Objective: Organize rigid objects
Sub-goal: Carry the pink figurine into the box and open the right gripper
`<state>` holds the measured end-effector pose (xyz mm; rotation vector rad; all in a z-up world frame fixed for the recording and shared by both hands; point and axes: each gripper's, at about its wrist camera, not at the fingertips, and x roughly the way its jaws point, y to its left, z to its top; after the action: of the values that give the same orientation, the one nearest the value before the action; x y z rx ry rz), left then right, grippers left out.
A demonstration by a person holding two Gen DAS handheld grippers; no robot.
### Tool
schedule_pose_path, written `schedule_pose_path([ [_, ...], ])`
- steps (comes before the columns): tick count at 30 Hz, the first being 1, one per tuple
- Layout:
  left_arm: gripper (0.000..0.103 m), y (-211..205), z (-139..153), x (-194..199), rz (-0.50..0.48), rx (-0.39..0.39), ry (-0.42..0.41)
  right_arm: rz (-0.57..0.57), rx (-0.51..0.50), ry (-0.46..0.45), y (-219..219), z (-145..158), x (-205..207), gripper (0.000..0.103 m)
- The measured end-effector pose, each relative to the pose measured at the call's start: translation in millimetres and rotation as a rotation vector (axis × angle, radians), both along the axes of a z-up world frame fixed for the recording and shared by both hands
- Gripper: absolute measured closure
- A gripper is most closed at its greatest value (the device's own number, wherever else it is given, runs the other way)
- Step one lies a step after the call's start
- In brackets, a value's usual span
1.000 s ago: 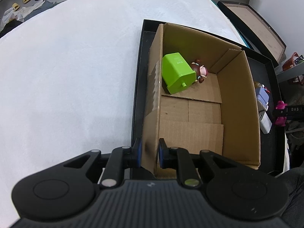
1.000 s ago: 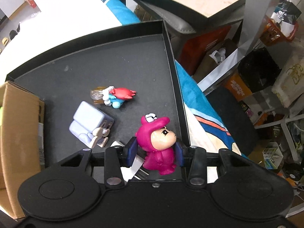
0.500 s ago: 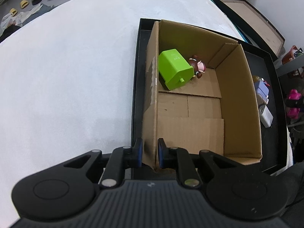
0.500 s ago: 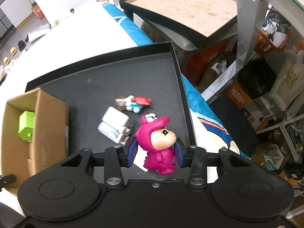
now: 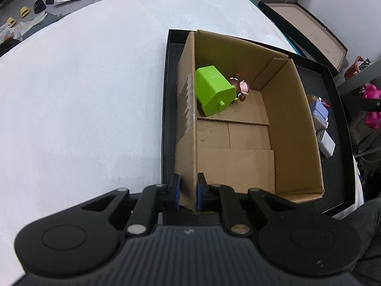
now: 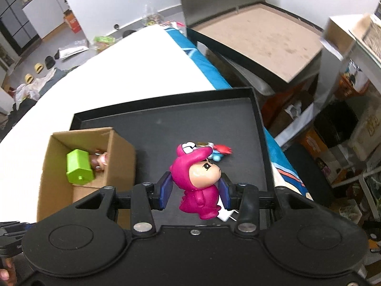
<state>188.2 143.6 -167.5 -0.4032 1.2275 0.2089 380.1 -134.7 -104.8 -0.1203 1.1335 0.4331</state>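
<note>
My left gripper point(image 5: 188, 191) is shut on the near left wall of an open cardboard box point(image 5: 187, 128) that stands in a black tray point(image 5: 167, 109). Inside the box lie a green block point(image 5: 213, 93) and a small brown figurine point(image 5: 241, 89). My right gripper point(image 6: 195, 189) is shut on a pink cartoon figurine point(image 6: 197, 178) and holds it high above the tray point(image 6: 166, 128), to the right of the box point(image 6: 119, 157). The pink figurine also shows at the right edge of the left wrist view point(image 5: 371, 106).
In the tray right of the box lie a lavender charger point(image 5: 320, 114), a white adapter point(image 5: 327, 144) and a small red-and-blue toy point(image 6: 220, 151). The tray sits on a white table point(image 5: 83, 95). A second framed board point(image 6: 257, 38) and cluttered shelves point(image 6: 345, 119) stand to the right.
My right gripper has risen well above the tray with the pink figurine and shifted towards the box. My left gripper keeps its hold on the box wall, pulled back slightly.
</note>
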Motion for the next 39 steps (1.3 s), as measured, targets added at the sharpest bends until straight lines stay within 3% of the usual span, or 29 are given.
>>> schedule_pose_path([
  [9, 0.09, 2, -1, 0, -0.009, -0.007, 0.005, 0.063, 0.01, -0.032, 36, 21, -11, 0.062],
  [17, 0.09, 2, -4, 4, -0.016, -0.008, 0.021, 0.116, 0.018, -0.025, 75, 23, -20, 0.062],
  [39, 0.091, 10, -9, 0, -0.023, -0.043, -0.02, 0.187, -0.031, 0.024, 154, -9, -34, 0.062],
])
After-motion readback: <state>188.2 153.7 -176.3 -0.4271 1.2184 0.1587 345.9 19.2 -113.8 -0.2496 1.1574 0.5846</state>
